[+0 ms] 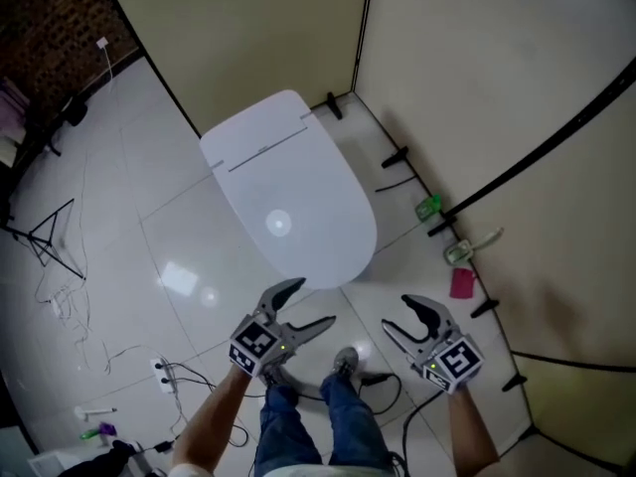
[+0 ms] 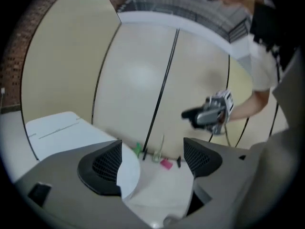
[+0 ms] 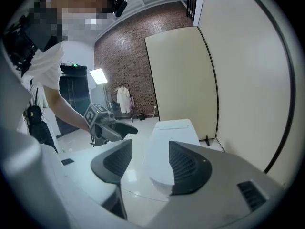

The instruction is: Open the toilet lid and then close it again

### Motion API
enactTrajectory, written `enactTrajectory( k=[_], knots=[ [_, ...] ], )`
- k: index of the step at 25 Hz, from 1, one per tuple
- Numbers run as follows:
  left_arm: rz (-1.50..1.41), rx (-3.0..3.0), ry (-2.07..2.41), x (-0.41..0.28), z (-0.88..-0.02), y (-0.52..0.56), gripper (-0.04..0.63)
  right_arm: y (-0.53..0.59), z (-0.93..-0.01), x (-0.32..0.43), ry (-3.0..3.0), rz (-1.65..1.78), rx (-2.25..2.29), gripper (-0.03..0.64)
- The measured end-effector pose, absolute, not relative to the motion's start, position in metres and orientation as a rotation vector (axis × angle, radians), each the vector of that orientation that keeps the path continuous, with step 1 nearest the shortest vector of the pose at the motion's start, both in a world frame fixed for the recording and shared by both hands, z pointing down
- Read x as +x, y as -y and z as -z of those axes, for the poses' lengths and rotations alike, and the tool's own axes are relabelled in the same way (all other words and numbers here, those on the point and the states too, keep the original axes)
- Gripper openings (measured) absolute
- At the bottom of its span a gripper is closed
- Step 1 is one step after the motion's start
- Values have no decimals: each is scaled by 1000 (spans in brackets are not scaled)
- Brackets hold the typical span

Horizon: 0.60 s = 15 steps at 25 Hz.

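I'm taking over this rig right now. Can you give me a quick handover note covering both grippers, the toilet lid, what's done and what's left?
Left gripper: open, nothing between the jaws, touching nothing.
Right gripper: open, empty, level with the left one.
Toilet lid: down flat and closed, just ahead of both grippers.
Done: the closed lid alone doesn't show whether it has already been opened and shut again.
Left: if it hasn't, lift the lid at its near front edge, then lower it again.

Left gripper (image 1: pixel 310 303): grey body, dark curved jaws, black-and-white marker cube (image 1: pixel 253 343) right there.
Right gripper (image 1: pixel 399 314): matching grey, ribbed black pads (image 3: pixel 188 168).
Legs: blue jeans (image 1: pixel 318 425), grey shoes (image 1: pixel 345 363).
Top: white short sleeve (image 3: pixel 45 61).
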<state>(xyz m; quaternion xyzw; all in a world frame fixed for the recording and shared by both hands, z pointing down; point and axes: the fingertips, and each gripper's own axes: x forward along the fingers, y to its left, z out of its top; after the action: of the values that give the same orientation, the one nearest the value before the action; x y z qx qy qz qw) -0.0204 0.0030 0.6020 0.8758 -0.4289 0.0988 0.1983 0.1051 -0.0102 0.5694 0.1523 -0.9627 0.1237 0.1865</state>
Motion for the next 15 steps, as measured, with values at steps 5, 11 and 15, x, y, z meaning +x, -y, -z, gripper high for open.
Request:
enactTrajectory(
  k=[5,11,15],
  knots=[
    [-30,2616,1270,-52,-471,-30,403,2,-491,83,2794,-255,492,250],
    [-20,2709,1244,-69,-388,-68,403,-18,-423,64,2888,-220,563,251],
    [10,2736,1205,-73,-356,-86,403,-24,-401,52,2907,-150,579,250]
  ],
)
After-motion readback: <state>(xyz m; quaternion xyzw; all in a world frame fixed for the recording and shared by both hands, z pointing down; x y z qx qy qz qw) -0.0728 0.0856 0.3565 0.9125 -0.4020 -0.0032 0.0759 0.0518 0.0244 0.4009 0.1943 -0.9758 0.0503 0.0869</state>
